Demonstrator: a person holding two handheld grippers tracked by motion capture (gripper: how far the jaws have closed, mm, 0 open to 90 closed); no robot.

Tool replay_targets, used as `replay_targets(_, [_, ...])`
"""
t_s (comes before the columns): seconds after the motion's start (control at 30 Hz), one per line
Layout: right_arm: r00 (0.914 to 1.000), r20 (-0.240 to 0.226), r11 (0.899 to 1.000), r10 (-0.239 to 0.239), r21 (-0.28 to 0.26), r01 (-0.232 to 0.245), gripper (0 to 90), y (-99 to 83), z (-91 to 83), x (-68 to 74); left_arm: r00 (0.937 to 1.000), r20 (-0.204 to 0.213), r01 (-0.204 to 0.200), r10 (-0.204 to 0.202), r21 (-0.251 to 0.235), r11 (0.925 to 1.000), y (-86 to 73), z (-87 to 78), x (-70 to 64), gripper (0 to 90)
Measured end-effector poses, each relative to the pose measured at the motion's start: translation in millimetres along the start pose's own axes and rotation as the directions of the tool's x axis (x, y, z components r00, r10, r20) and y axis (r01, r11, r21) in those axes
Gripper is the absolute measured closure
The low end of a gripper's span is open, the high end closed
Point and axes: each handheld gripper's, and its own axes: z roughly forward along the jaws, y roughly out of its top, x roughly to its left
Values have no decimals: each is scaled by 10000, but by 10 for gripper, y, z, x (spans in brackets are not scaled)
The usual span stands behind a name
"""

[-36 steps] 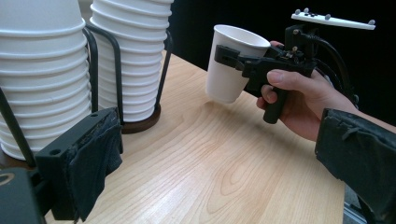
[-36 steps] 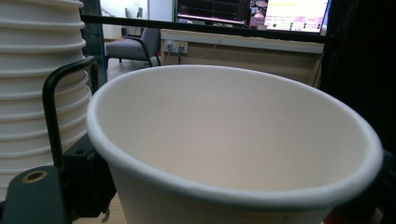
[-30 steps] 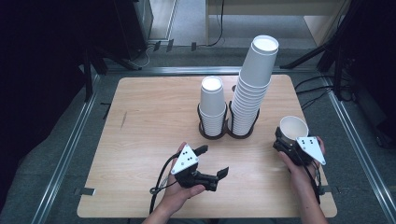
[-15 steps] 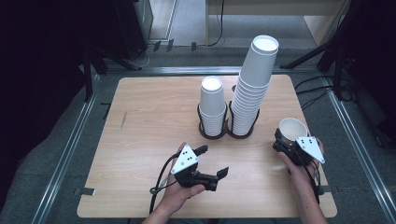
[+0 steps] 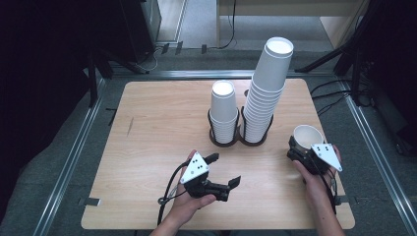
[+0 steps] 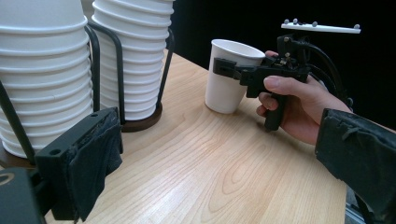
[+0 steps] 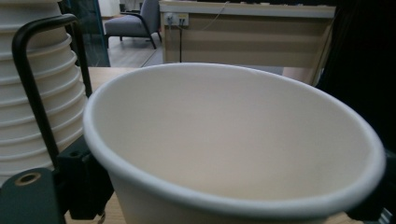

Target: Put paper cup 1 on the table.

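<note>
Clamping an upright paper cup [image 5: 307, 137], the right gripper [image 5: 301, 153] rests low; the left gripper [image 5: 224, 173] lies level, jaws apart.

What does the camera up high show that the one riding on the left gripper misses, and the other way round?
The high view alone takes in the whole table, the upside-down tops of both cup stacks, short and tall, and the left gripper with its jaws apart. The left gripper view alone gives a side look: the single cup stands upright on the wood, its wall between the right gripper's jaws. Both show the two stacks in their black wire holder, the cup, and the hand on the right gripper.
</note>
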Motion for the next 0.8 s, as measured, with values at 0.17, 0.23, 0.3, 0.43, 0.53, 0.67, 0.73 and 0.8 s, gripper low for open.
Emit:
replay_targets(0.17, [9988, -456, 9998, 201, 91, -197, 0, 54, -28, 13, 10000, 5, -1, 1, 0, 10000, 1, -2, 1, 13])
replay_targets(0.23, [9991, -380, 9997, 195, 146, -189, 0, 47, -24, 15, 10000, 3, 2, -2, 1, 10000, 0, 0, -2, 13])
replay_targets(0.3, [9992, -327, 9996, 244, 179, -238, 0, 43, -20, 8, 10000, 3, -1, 1, -1, 10000, 0, -1, -3, 13])
replay_targets(0.43, [9991, -314, 9995, 270, 146, -266, 0, 45, -22, -3, 10000, -13, -2, 2, -2, 10000, 1, -2, 3, 12])
replay_targets(0.53, [9993, -305, 9997, 213, 100, -210, 0, 47, -34, -2, 10000, -35, -6, 6, 1, 10000, -2, -1, 4, 13])
replay_targets(0.67, [9991, -418, 9999, 84, 149, -77, 0, 52, -58, 28, 10000, -50, -4, 4, -4, 10000, -2, 0, 5, 13])
replay_targets(0.73, [9990, -450, 9998, 14, 191, -6, 0, 55, -71, 42, 10000, -89, 15, -16, -21, 10000, 2, -8, 11, 13])
replay_targets(0.8, [9988, -489, 9998, -18, 199, 28, 0, 59, -79, 42, 9999, -101, 15, -15, -36, 10000, 5, -12, 14, 12])
